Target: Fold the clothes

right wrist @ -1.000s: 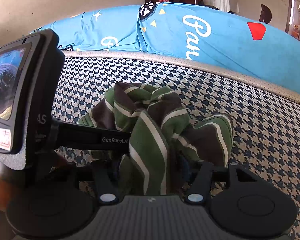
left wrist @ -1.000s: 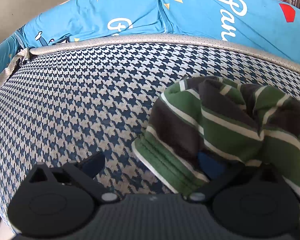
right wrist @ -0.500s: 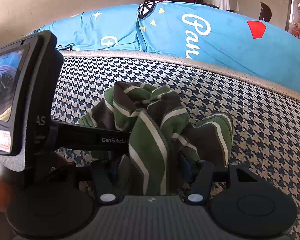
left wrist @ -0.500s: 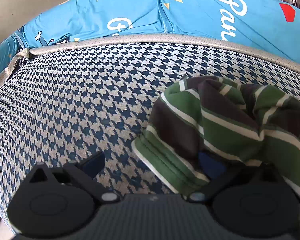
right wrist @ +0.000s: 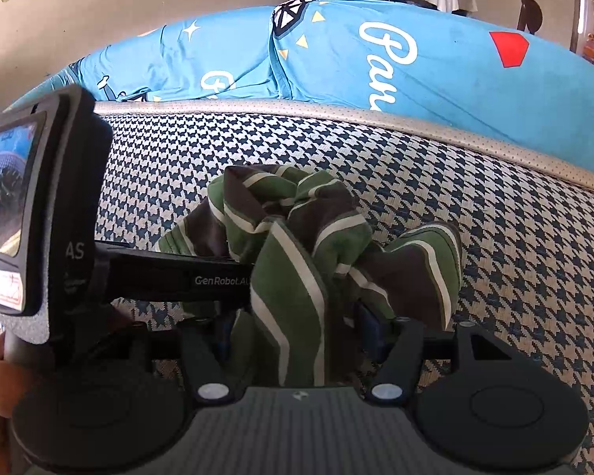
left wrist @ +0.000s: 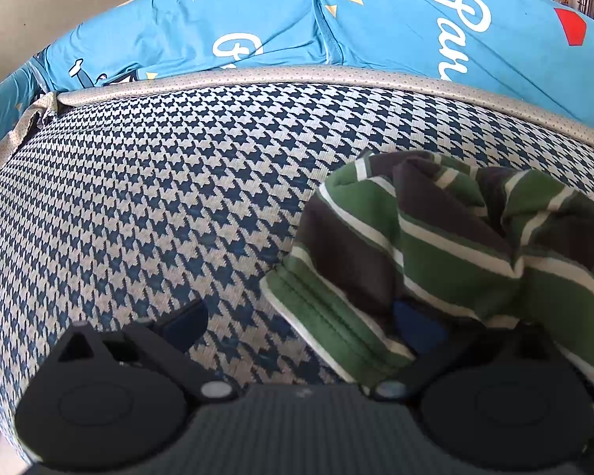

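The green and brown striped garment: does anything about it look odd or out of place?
Yes. The green and brown striped garment lies bunched in a crumpled heap on the houndstooth cushion, not flat, with the right gripper closed on a hanging fold.

"GenRobot.AI" in pale letters along the black arm of the left tongs [right wrist: 178, 277]. "AS" on its black housing. White script "Par…", cut off, on the blue cover [right wrist: 455, 71].
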Tool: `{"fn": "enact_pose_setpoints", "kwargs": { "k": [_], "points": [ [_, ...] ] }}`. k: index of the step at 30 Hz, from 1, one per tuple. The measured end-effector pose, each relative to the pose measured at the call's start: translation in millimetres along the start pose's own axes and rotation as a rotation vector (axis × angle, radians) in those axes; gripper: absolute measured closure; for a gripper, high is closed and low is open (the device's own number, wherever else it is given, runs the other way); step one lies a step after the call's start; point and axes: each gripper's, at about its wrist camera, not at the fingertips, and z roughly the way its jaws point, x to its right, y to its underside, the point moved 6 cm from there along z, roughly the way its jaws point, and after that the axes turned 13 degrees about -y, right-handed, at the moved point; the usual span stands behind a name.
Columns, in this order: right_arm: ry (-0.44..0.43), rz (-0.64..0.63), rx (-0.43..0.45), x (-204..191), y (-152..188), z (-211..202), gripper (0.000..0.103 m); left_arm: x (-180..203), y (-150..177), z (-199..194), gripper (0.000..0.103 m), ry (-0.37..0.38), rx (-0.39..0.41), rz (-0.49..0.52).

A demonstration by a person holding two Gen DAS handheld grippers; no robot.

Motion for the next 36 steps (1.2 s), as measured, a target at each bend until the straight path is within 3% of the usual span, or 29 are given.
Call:
{"fn": "enact_pose_setpoints", "kwargs": {
  "k": [9,19,25,31,33,36],
  "points": [
    [-0.084,-0.016,0.044,16,-6,-28,0.032,-3,0,4,0.000,0.009,-0.021,0.002],
    [-0.081,0.178,0.156,64,-21,-45,0.027,-3,1,10,0.000,0.014,-0.034,0.003],
    [-0.047,0.284,0.110,80,-17,-12,0.027,-4,3,10,0.000,0.031,-0.041,-0.013],
    [-0.117,0.401,0.102,82,-13,18,0.027,-7,6,9,0.000,0.045,-0.046,-0.022],
    [-0.126,0.388,0.112,79,-13,20,0.027,-8,6,8,0.000,0.050,-0.048,-0.024],
    [-0.164,0.369,0.123,72,-13,23,0.045,-10,8,6,0.000,0.060,-0.053,-0.026]
  ]
}}
